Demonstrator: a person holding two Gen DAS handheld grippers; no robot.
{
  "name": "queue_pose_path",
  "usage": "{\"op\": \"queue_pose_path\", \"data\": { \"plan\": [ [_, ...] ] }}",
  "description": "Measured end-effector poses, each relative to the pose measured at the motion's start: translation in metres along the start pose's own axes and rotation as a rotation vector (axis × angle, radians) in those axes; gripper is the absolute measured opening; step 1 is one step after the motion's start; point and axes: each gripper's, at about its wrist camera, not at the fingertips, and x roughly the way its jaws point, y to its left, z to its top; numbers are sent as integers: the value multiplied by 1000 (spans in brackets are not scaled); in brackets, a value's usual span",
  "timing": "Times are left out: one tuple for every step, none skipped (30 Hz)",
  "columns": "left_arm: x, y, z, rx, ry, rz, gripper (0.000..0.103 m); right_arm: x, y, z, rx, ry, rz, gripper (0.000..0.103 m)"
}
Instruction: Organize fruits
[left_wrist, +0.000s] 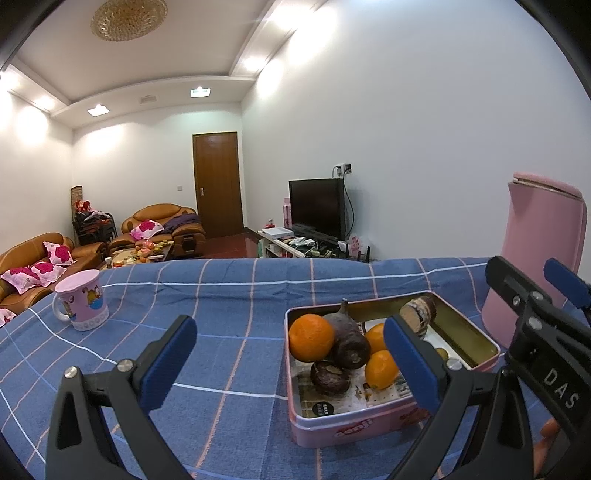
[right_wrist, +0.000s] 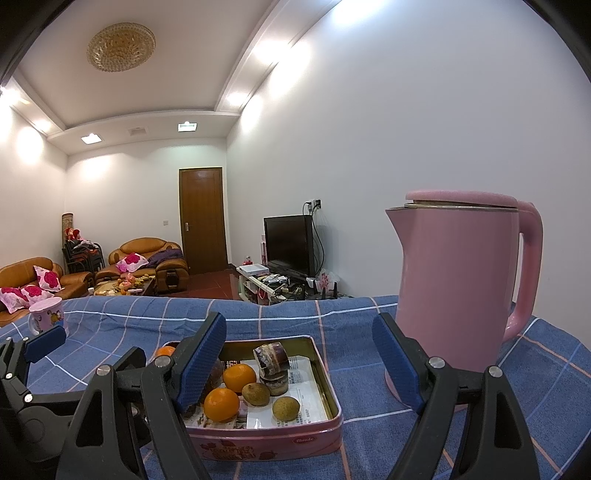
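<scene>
A pink tin box (left_wrist: 354, 430) stands on the blue checked tablecloth; it also shows in the right wrist view (right_wrist: 266, 448). It holds oranges (left_wrist: 311, 338) (right_wrist: 221, 405), dark brown fruits (left_wrist: 349, 341), small tan round fruits (right_wrist: 255, 394) and cut purple-skinned pieces (right_wrist: 271, 356). My left gripper (left_wrist: 290, 360) is open and empty, just left of and over the box's near side. My right gripper (right_wrist: 299, 360) is open and empty above the box's right part. The left gripper also shows in the right wrist view (right_wrist: 44, 345).
A tall pink kettle (right_wrist: 454, 280) stands right of the box, close to my right finger. A pink mug (left_wrist: 83, 299) stands at the far left of the table. The table's far edge lies behind them, with a living room beyond.
</scene>
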Motion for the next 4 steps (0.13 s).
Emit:
{"op": "queue_pose_path", "data": {
  "plan": [
    [0,0,0,0,0,0,103,0,0,0,1,1,-2,83],
    [0,0,0,1,0,0,103,0,0,0,2,1,-4,83],
    [0,-1,0,2,1,-3,103,0,-1,0,4,2,-6,83],
    [0,0,0,4,3,-6,103,0,-1,0,6,2,-10,83]
  ]
}}
